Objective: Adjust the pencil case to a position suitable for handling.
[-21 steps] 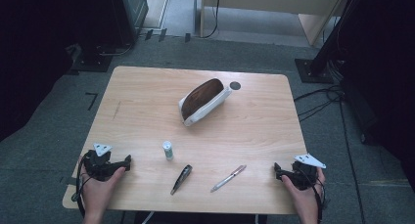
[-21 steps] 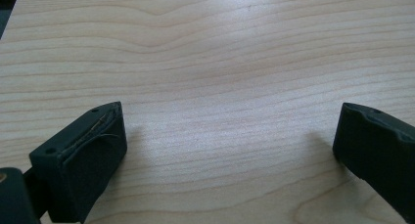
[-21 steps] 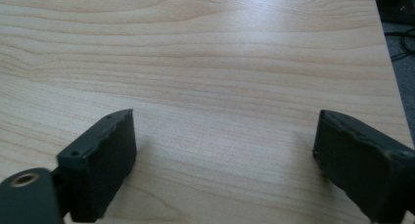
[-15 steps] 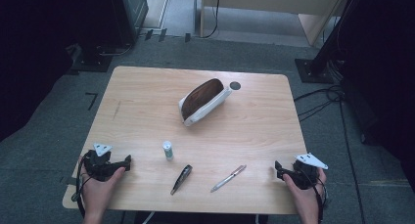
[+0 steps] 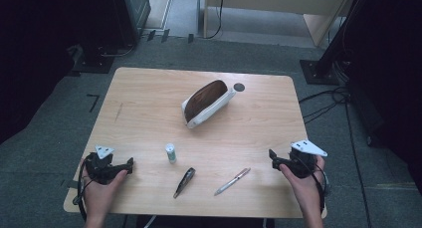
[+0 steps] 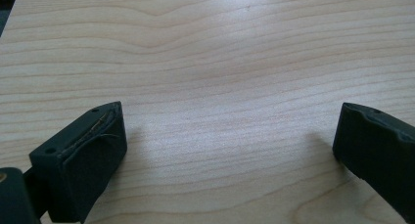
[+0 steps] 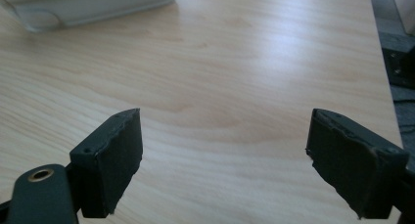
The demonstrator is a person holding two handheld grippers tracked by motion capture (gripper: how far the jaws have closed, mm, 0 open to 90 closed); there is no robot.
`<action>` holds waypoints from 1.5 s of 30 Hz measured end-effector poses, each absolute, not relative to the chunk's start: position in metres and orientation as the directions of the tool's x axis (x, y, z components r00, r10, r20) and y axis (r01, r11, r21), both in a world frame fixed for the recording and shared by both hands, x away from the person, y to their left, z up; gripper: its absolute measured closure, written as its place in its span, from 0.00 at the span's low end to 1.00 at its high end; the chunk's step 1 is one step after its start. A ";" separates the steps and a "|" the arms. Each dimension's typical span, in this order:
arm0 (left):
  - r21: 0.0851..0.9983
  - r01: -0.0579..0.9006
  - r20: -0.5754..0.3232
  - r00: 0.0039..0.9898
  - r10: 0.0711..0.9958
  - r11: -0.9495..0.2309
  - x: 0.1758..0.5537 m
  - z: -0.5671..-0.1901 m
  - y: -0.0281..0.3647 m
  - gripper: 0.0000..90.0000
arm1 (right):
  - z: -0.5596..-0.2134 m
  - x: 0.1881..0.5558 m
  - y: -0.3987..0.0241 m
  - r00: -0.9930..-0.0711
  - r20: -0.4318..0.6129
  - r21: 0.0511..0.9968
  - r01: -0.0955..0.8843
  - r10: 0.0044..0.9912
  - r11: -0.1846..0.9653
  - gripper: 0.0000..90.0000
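A white pencil case point(image 5: 207, 103) with a brown inside lies open near the middle of the wooden table point(image 5: 149, 103); its white side point(image 7: 93, 6) shows at the top of the right gripper view. In front of it stand a small white-and-green tube point(image 5: 170, 153), a dark pen-like object point(image 5: 184, 181) and a silver pen point(image 5: 232, 181). My left gripper point(image 5: 130, 163) rests at the front left corner, open over bare wood point(image 6: 230, 131). My right gripper point(image 5: 272, 156) rests at the front right, open, nothing between its jaws point(image 7: 225, 150).
A dark round spot point(image 5: 239, 87) marks the table behind the case. Grey carpet surrounds the table, with black stand bases point(image 5: 318, 71) and cables point(image 5: 328, 101) at the right and dark equipment at the back left.
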State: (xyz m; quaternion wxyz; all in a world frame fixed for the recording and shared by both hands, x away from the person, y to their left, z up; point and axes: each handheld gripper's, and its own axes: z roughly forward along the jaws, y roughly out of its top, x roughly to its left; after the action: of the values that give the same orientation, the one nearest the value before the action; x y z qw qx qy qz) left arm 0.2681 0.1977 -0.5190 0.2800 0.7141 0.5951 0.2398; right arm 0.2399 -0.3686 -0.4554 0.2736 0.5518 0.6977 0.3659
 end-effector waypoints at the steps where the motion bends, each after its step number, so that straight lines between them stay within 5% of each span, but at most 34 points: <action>1: 0.685 0.716 0.009 0.177 0.984 -0.135 0.268 -0.519 0.198 0.00 | -0.451 0.243 -0.365 -0.251 0.034 0.818 0.563 0.967 0.118 0.15; 13: 0.685 0.716 0.009 0.180 0.984 -0.137 0.268 -0.519 0.198 0.00 | -0.425 0.292 -0.322 -0.360 0.091 0.838 0.532 0.929 0.124 0.16; 33: 0.686 0.712 0.011 0.199 0.980 -0.153 0.267 -0.519 0.197 0.00 | -0.417 0.356 -0.236 -0.338 0.103 0.814 0.569 0.936 0.116 0.07; 45: 0.684 0.712 0.011 0.210 0.978 -0.160 0.267 -0.519 0.197 0.00 | -0.423 0.383 -0.210 -0.264 0.180 0.797 0.604 0.948 0.016 0.00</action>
State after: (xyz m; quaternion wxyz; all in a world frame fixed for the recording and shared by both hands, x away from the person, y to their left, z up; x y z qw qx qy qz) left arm 0.2668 0.1966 -0.5190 0.2828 0.7245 0.5831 0.2349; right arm 0.3825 -0.2100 -0.4231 0.2098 0.5693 0.6813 0.4095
